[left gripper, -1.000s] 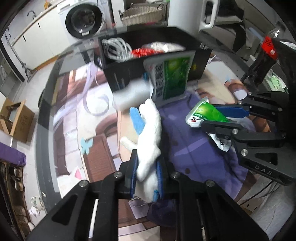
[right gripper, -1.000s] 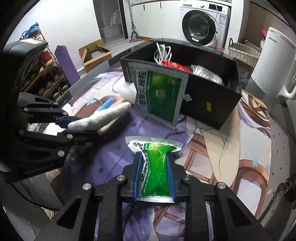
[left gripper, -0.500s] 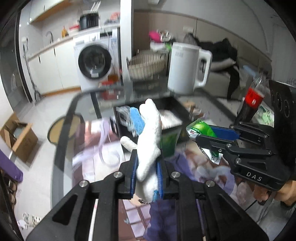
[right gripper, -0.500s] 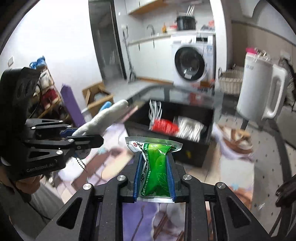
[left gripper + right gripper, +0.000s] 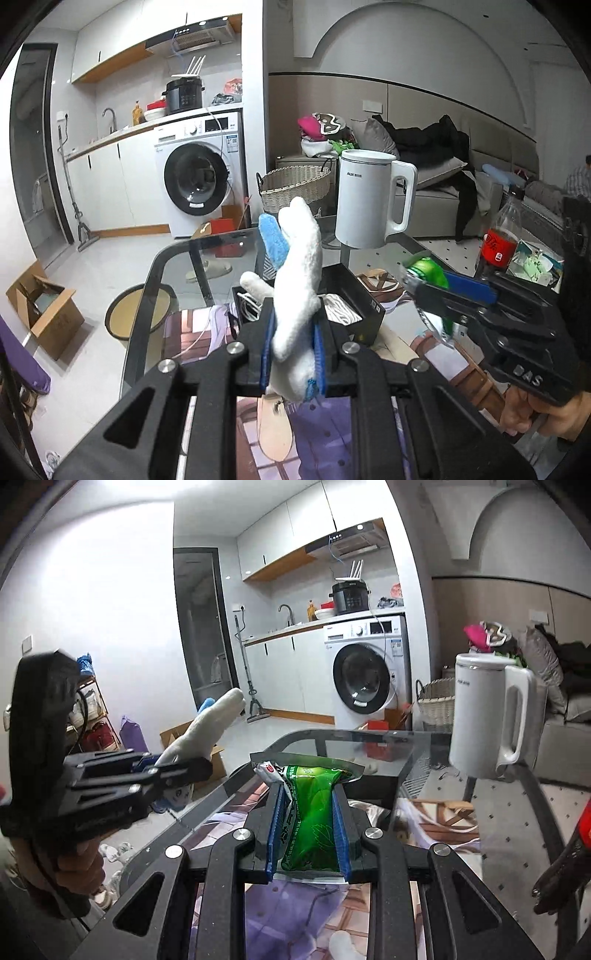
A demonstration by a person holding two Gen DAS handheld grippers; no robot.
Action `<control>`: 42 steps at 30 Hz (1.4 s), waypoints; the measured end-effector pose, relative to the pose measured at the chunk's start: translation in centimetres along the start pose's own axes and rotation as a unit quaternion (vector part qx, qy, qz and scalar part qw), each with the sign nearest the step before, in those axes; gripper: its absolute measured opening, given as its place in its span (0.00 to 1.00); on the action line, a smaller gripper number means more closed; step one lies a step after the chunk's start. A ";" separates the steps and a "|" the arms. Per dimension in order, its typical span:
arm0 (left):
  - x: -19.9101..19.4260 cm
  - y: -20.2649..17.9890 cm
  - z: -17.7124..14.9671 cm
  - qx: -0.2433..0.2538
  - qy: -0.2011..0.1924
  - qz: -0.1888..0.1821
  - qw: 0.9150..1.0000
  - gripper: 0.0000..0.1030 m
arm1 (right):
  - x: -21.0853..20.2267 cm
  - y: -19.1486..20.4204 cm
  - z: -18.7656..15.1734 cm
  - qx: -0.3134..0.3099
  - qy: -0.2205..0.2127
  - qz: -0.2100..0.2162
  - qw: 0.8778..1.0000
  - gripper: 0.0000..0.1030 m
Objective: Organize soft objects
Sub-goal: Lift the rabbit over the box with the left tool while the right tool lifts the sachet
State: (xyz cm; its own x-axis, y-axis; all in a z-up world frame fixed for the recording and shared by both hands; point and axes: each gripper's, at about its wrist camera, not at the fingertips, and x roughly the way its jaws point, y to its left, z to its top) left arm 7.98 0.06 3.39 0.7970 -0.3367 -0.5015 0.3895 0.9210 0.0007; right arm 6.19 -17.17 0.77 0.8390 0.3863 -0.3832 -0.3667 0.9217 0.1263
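My left gripper (image 5: 291,325) is shut on a white plush toy (image 5: 297,273) with a blue fin, held upright high above the table; it also shows in the right wrist view (image 5: 207,727). My right gripper (image 5: 308,808) is shut on a green soft packet (image 5: 312,812), also raised; the packet shows at the right of the left wrist view (image 5: 428,273). A black storage box (image 5: 365,314) with white cables inside sits on the table below and beyond the plush toy; in the right wrist view its rim (image 5: 384,779) shows behind the packet.
A white kettle (image 5: 369,199) stands at the table's far edge, also in the right wrist view (image 5: 487,712). A cola bottle (image 5: 500,240) stands at the right. The glass table carries a printed purple mat (image 5: 295,904). A washing machine (image 5: 199,181) and wicker basket (image 5: 295,188) are beyond.
Both grippers have lifted and tilted upward with their objects still held. The view went from looking down at the box and mat to looking across the room.
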 end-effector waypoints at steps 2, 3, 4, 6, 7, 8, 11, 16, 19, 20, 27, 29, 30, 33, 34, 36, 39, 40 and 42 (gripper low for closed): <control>0.7 -0.6 -0.1 0.015 -0.006 0.000 1.000 0.15 | -0.6 0.1 -0.5 -0.014 -0.012 -0.003 1.000 0.23; 1.1 -0.9 -0.1 0.021 -0.005 -0.003 1.000 0.15 | -0.6 0.4 -0.5 -0.022 -0.007 -0.008 1.000 0.23; 1.6 -1.2 -0.1 0.025 -0.006 -0.003 1.000 0.15 | -0.4 0.6 -0.7 -0.031 0.002 -0.011 0.999 0.23; 2.4 -1.5 0.1 0.020 -0.001 -0.010 1.000 0.15 | -0.1 0.5 -0.8 -0.032 0.009 -0.006 0.999 0.23; 2.6 -1.8 0.2 0.017 -0.001 -0.011 1.000 0.15 | 0.0 0.4 -0.8 -0.031 0.009 -0.001 0.999 0.23; 2.8 -1.9 0.3 0.015 -0.004 -0.012 1.000 0.15 | 0.0 0.4 -0.7 -0.031 0.010 -0.002 0.999 0.23; 3.2 -2.1 0.6 0.009 0.001 -0.022 1.000 0.15 | 0.0 0.1 -0.4 -0.026 0.009 0.000 1.000 0.23; 2.6 -1.8 0.6 -0.001 0.001 -0.026 1.000 0.15 | 0.1 0.1 -0.1 -0.015 0.008 0.004 1.000 0.23; 2.6 -1.3 0.6 -0.010 0.007 -0.020 1.000 0.15 | 0.3 0.5 -0.2 -0.015 0.009 0.002 1.000 0.23; 2.7 -1.1 0.6 -0.013 0.012 -0.014 1.000 0.15 | 0.5 0.5 -0.2 -0.015 0.009 0.003 1.000 0.23; 3.2 1.7 1.9 -0.050 0.008 0.020 0.999 0.15 | 2.6 0.7 0.2 -0.024 0.027 0.011 0.999 0.23; 2.9 2.5 2.5 -0.055 -0.007 0.024 0.998 0.15 | 3.3 0.5 0.7 -0.030 0.033 0.011 0.999 0.23; 2.7 2.8 3.0 -0.059 -0.018 0.023 0.998 0.15 | 3.6 0.3 1.0 -0.028 0.037 0.014 0.999 0.23; 2.8 3.6 3.9 -0.058 -0.040 0.030 0.997 0.15 | 4.7 0.2 2.3 -0.047 0.039 0.014 0.998 0.23; 3.0 3.8 4.3 -0.060 -0.045 0.030 0.997 0.15 | 4.9 0.1 2.7 -0.049 0.038 0.015 0.998 0.23; 3.8 4.2 5.1 -0.062 -0.053 0.025 0.996 0.15 | 5.6 -0.3 4.0 -0.037 0.036 0.023 0.998 0.23; 5.5 4.0 5.8 -0.057 -0.057 0.030 0.996 0.15 | 6.4 -0.6 6.1 -0.046 0.017 0.016 0.999 0.23; 6.1 4.0 5.9 -0.061 -0.053 0.028 0.996 0.15 | 6.6 -0.8 6.6 -0.048 0.011 0.019 0.999 0.23; 7.8 4.0 6.2 -0.067 -0.038 0.018 0.997 0.15 | 7.3 -1.3 7.7 -0.039 0.005 0.019 0.999 0.23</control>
State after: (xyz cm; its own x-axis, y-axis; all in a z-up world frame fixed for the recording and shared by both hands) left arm 18.63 -0.11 4.89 0.8435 -0.3122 -0.4370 0.2990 0.9489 -0.1007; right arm 15.89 -15.26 4.90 0.8204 0.4196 -0.3885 -0.4285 0.9010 0.0682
